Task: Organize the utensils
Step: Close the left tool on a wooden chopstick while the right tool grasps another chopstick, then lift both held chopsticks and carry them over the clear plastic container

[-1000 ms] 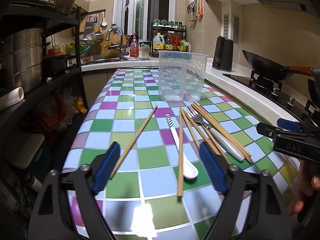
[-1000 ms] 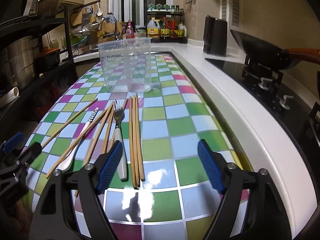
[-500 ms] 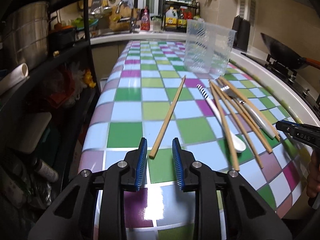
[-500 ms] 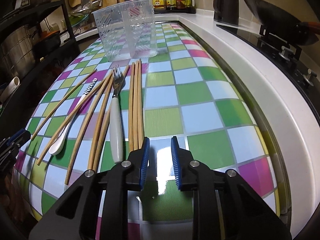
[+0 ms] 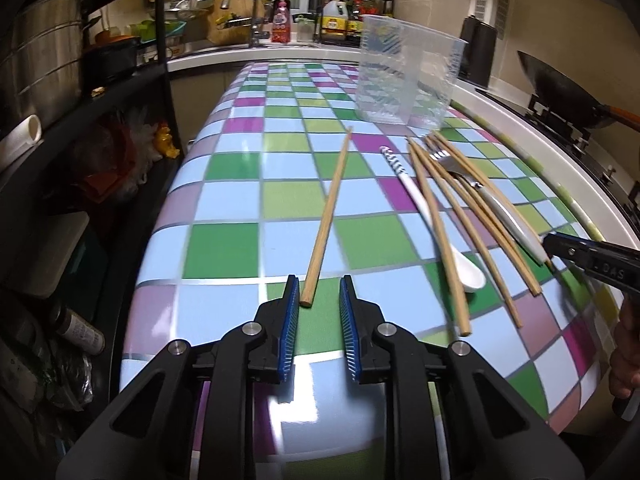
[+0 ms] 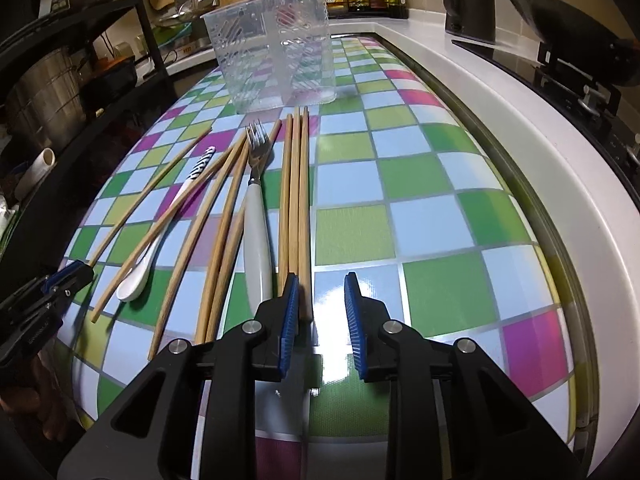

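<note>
Several wooden chopsticks, a white-handled fork (image 6: 254, 216) and a white spoon (image 6: 160, 236) lie on the checkered counter before a clear plastic container (image 6: 276, 46). My left gripper (image 5: 319, 298) is open with a narrow gap, low at the near end of a lone chopstick (image 5: 328, 216), whose tip lies just inside the jaws. My right gripper (image 6: 320, 298) is open with a narrow gap; its left pad sits against the near ends of a bundle of three chopsticks (image 6: 294, 200). The fork (image 5: 496, 204), spoon (image 5: 436, 224) and container (image 5: 408, 76) also show in the left wrist view.
A black shelf rack with a steel pot (image 5: 36, 52) stands left of the counter. A stove with a wok (image 5: 560, 92) is at the right, beyond a white rim (image 6: 520, 128). A sink and bottles are at the back. The counter's near edge drops off.
Both grippers narrowed from wide open to a small gap and dropped low toward the counter. The left one moved to the lone chopstick's end, the right one to the bundle's ends.
</note>
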`<state>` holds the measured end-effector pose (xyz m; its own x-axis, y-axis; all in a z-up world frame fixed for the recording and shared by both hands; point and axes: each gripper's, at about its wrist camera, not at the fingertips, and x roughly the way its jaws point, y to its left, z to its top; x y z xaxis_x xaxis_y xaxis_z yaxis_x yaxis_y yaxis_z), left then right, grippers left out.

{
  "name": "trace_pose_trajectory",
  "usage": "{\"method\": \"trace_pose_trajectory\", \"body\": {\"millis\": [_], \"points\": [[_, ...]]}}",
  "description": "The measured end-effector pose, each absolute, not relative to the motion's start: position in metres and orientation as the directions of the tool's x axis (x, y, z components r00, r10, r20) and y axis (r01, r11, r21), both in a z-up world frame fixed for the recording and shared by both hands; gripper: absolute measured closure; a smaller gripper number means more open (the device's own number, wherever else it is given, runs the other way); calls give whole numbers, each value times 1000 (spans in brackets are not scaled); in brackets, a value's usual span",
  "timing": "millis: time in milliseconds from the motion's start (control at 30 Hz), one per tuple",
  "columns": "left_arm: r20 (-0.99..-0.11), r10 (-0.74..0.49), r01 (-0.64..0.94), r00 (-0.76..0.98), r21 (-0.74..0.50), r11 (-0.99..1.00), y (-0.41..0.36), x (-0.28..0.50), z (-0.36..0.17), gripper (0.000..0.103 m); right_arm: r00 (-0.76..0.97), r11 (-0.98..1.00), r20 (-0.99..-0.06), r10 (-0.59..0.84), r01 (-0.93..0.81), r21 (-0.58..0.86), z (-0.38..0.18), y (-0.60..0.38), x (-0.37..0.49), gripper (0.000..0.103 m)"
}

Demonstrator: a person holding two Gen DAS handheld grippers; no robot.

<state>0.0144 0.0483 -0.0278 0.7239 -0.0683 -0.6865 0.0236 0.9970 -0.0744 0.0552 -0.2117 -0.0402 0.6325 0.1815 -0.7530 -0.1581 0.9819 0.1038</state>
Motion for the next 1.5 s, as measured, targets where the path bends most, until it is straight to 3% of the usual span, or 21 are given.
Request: {"method": "trace_pose_trajectory", "body": {"millis": [467,667,1000,1233,1500], "points": [[-671,-8,1,741,-11,1000,36,9,-31,84,661,987,-738,134,-159,37,-44,-207,51,87],[-681,-7,-2,732,-12,1000,32,13,-30,96,691,978,-706,156,-210,10,-47,-198,45,90],[-697,-51,9,715,-64,998,37,9,-27,97,725,969,-673,147,-244,-50,-48,-192,33,96],[-642,-69,48,763,-50,998,42,-4,-18,97,756,985,-648,92,-162,-50,-44,-188,22,96],[-551,-90,84,830,-36,996,46,-15,0,97,837,998,-547,12,-42,-42,-23,-182,4,96]]}}
